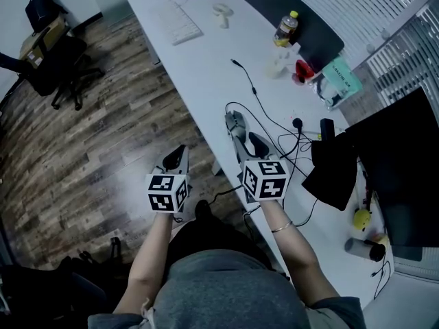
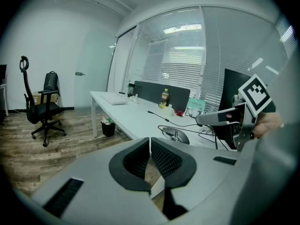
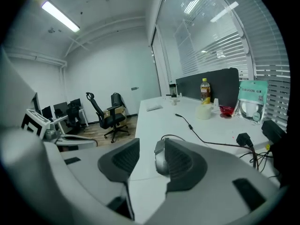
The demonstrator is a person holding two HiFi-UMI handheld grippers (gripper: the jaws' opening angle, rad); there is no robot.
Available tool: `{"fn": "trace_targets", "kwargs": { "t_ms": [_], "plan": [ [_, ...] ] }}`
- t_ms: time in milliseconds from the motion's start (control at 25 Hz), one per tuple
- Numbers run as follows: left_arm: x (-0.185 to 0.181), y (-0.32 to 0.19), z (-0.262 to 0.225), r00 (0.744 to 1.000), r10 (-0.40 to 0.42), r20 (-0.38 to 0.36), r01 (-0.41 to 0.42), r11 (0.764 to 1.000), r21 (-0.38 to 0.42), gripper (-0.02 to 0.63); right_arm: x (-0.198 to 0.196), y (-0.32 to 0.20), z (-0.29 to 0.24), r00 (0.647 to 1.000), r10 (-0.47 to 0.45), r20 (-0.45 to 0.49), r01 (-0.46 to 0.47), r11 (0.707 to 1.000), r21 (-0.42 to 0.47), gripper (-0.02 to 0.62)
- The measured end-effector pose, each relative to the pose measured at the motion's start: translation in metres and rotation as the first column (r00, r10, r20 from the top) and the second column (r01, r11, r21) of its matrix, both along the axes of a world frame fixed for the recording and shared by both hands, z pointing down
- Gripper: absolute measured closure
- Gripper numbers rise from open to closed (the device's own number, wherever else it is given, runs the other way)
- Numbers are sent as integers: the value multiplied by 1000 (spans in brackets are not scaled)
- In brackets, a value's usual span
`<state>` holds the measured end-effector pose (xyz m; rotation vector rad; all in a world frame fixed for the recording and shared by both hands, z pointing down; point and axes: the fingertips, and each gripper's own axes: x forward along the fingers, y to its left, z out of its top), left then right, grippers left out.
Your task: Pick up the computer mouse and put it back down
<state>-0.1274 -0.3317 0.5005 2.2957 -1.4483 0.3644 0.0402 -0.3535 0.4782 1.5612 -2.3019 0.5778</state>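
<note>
The silver computer mouse point(image 1: 234, 121) lies on the white desk point(image 1: 206, 67) with its cable looped beside it. My right gripper point(image 1: 247, 141) hovers just behind it, raised off the desk and pointing down at a shallow angle. In the right gripper view the mouse point(image 3: 160, 159) shows past the jaws, partly hidden by the right jaw, and nothing is pressed between the pads of the right gripper point(image 3: 151, 149). My left gripper point(image 1: 177, 157) hangs off the desk's near edge over the floor, jaws together and empty. From the left gripper view the mouse point(image 2: 177, 135) rests on the desk.
Black cables point(image 1: 274, 125) run across the desk right of the mouse toward a black cloth point(image 1: 333, 166) and a dark monitor point(image 1: 405, 163). A keyboard point(image 1: 180, 23) and a bottle point(image 1: 285, 27) sit farther back. An office chair point(image 1: 51, 67) stands on the wooden floor.
</note>
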Motion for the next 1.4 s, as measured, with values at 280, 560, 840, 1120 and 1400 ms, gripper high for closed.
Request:
{"fn": "trace_targets", "kwargs": {
  "t_ms": [280, 560, 840, 1120, 1400],
  "plan": [
    [2, -1, -3, 1000, 1, 5, -1, 1000, 5, 577, 3, 20, -11, 1000, 2, 8, -3, 1000, 26, 473],
    [5, -2, -7, 1000, 10, 13, -10, 1000, 16, 577, 10, 35, -9, 999, 27, 19, -28, 999, 23, 546],
    [3, 0, -4, 1000, 11, 22, -12, 1000, 9, 577, 21, 47, -8, 999, 37, 21, -38, 999, 30, 592],
    [4, 4, -3, 999, 20, 46, -20, 1000, 11, 577, 27, 53, -6, 999, 45, 31, -46, 999, 29, 594],
    [0, 7, -2, 999, 14, 47, -15, 1000, 7, 577, 29, 57, -5, 998, 52, 16, -53, 998, 20, 594]
  ]
}}
